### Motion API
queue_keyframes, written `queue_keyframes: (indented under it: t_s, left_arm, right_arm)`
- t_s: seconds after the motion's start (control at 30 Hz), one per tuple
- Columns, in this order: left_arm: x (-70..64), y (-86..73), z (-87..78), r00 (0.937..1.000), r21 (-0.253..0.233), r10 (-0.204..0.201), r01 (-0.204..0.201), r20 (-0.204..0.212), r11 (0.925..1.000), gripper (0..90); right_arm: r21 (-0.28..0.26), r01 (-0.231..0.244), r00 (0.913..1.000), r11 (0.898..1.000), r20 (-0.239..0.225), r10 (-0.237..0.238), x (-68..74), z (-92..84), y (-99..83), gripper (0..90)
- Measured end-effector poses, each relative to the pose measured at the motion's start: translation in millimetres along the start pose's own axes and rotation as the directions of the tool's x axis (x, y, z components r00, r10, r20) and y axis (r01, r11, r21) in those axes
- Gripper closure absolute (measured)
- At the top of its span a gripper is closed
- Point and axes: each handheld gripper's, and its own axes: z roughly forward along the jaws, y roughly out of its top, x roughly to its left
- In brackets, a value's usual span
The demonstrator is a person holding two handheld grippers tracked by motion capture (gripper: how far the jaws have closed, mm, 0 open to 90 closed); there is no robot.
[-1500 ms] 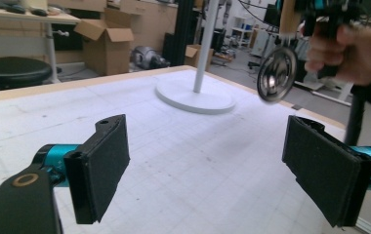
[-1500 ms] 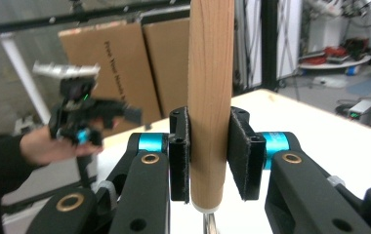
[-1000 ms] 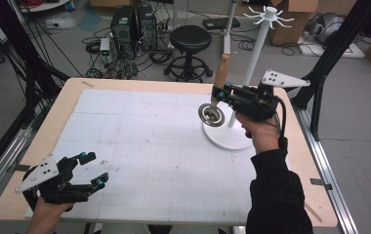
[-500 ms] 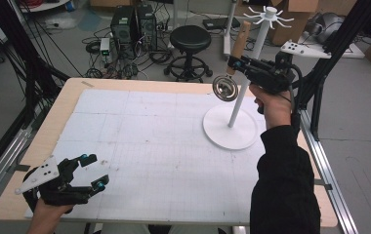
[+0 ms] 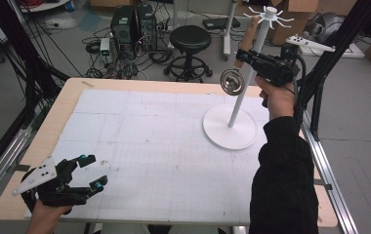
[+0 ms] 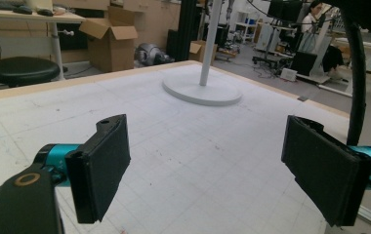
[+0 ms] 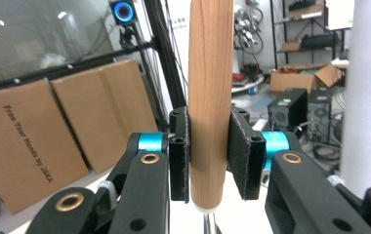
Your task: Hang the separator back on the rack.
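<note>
Right claw (image 5: 248,57) raised beside the upper part of the tall white pole stand with short hooks at its crown (image 5: 242,78), clamped on the light wooden handle (image 7: 209,97) of a round shiny metal strainer (image 5: 232,81); both black pads pressed flat against the handle near its lower end, strainer head hanging below and to the left of the pole, handle top reaching up toward the hooks (image 5: 269,15). Likely aim, judged from the pose: hanging the utensil on one of those hooks

Left claw (image 5: 87,171) resting low at the near left corner of the white gridded surface (image 5: 144,141), jaws spread wide, nothing between them, well apart from the stand's round base (image 5: 230,127)

Risks from here:
- Grip sitting low on the handle, most of the wood above the pads, so a knock of the handle top against the pole or a hook could lever it loose or twist it in the pads
- Hanging loop or hole at the handle's end too small to make out, so missing the hook seems possible, with the strainer dropping onto the base or surface on release
- Sideways push on the slim pole could rock the stand, with the left claw too far off to steady it
</note>
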Motion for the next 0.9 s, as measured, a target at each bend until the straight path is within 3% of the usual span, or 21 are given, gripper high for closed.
queue_keyframes:
  t_s: [0.37,0.53,0.63,0.7,0.9]
  left_arm:
    - [0.7,-1.4,0.9,1.0,0.011,-0.001,0.001,-0.001,0.9999,18.5]
    - [2.7,-2.5,0.6,0.9999,0.006,-0.013,0.013,-0.001,0.9999,18.7]
    - [5.4,-3.5,-0.3,0.9997,0.001,-0.023,0.023,-0.007,0.9997,18.7]
    - [6.9,-3.9,-0.6,0.9995,-0.002,-0.03,0.03,-0.008,0.9995,18.8]
    - [10.1,-4.6,1.2,0.9991,-0.01,-0.041,0.041,-0.005,0.9991,18.7]
  right_arm:
    - [-0.016,0.003,0.9997,1.0,0.025,-0.003,-2.1,-5.9,-7.9,70.7]
    - [0.004,0.044,0.9954,0.999,0.085,-0.044,8.2,-12.7,-17.9,45.9]
    - [0.022,0.068,0.9913,0.997,0.111,-0.07,15.7,-21.7,-29.3,39.8]
    - [0.037,0.095,0.9827,0.995,0.156,-0.1,22.4,-30.3,-42.8,32.8]
    - [0.04,0.124,0.9769,0.991,0.17,-0.129,43.1,-59.1,-84.0,24.3]
